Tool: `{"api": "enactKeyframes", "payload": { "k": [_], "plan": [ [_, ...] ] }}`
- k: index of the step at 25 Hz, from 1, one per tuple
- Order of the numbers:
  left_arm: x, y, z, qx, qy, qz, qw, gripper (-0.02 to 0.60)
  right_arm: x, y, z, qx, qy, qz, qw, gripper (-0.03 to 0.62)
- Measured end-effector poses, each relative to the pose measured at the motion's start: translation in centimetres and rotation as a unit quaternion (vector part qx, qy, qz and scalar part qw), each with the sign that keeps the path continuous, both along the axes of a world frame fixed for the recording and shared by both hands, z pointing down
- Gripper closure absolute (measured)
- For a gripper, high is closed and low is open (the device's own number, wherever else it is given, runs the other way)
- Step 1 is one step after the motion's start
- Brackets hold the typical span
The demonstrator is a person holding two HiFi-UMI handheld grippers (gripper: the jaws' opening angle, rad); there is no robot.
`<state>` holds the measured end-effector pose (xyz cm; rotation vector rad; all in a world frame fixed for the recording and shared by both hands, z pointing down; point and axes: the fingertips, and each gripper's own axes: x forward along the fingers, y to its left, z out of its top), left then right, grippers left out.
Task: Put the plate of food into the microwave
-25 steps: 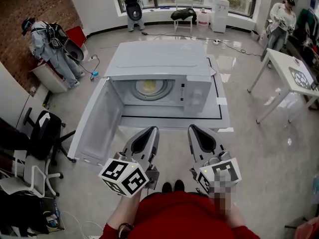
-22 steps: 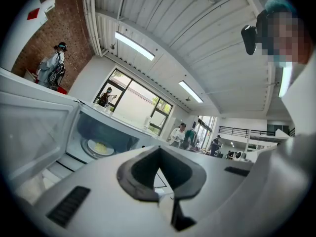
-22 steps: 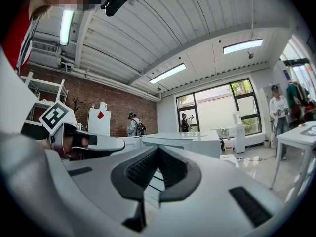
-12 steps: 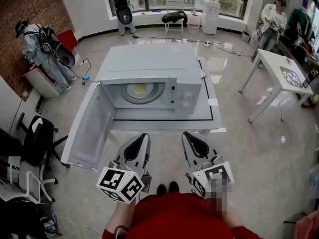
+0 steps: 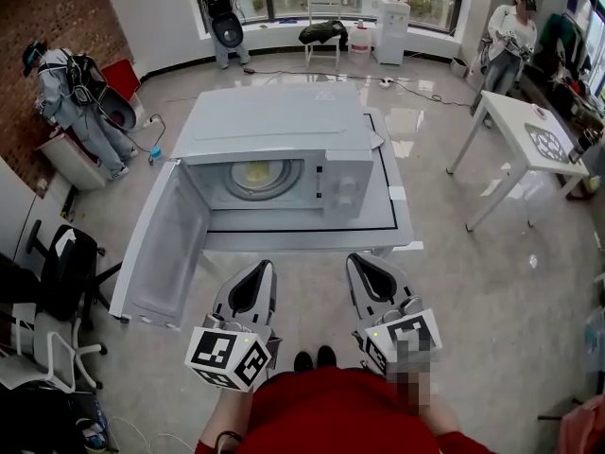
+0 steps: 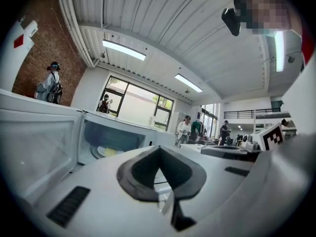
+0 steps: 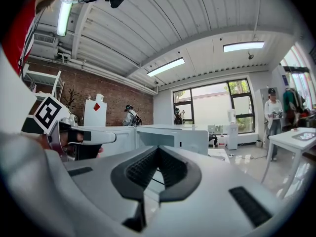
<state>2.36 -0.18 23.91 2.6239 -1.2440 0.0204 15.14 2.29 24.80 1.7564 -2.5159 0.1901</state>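
The white microwave (image 5: 284, 130) stands on a low white table (image 5: 402, 218) with its door (image 5: 165, 244) swung wide open to the left. Inside, on the turntable, lies the plate of yellow food (image 5: 257, 175), also seen as a plate of food (image 6: 109, 151) in the left gripper view. My left gripper (image 5: 262, 265) and right gripper (image 5: 364, 258) hang side by side in front of the table, short of the microwave. Both are shut, with nothing between their jaws. The left gripper's tip (image 6: 158, 149) points toward the open cavity; the right gripper's tip (image 7: 158, 149) points at the microwave's front right.
A white side table (image 5: 529, 130) stands at the right. A black office chair (image 5: 66, 263) is at the left, near the open door. Several people stand around the room's edges. Shiny floor lies between me and the table.
Both grippers sit a little lower and nearer my body than before, and the microwave looks farther off. The left gripper has rolled slightly. Both stay shut and empty.
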Motion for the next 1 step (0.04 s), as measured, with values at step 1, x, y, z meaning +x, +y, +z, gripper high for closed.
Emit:
{"api": "enactKeyframes", "payload": {
  "k": [1],
  "plan": [
    [-0.20,-0.06,0.11,0.001,-0.005,-0.004,1.0000,0.574,0.12,-0.08,0.10,-0.002,0.000,0.000,1.000,0.580]
  ]
}}
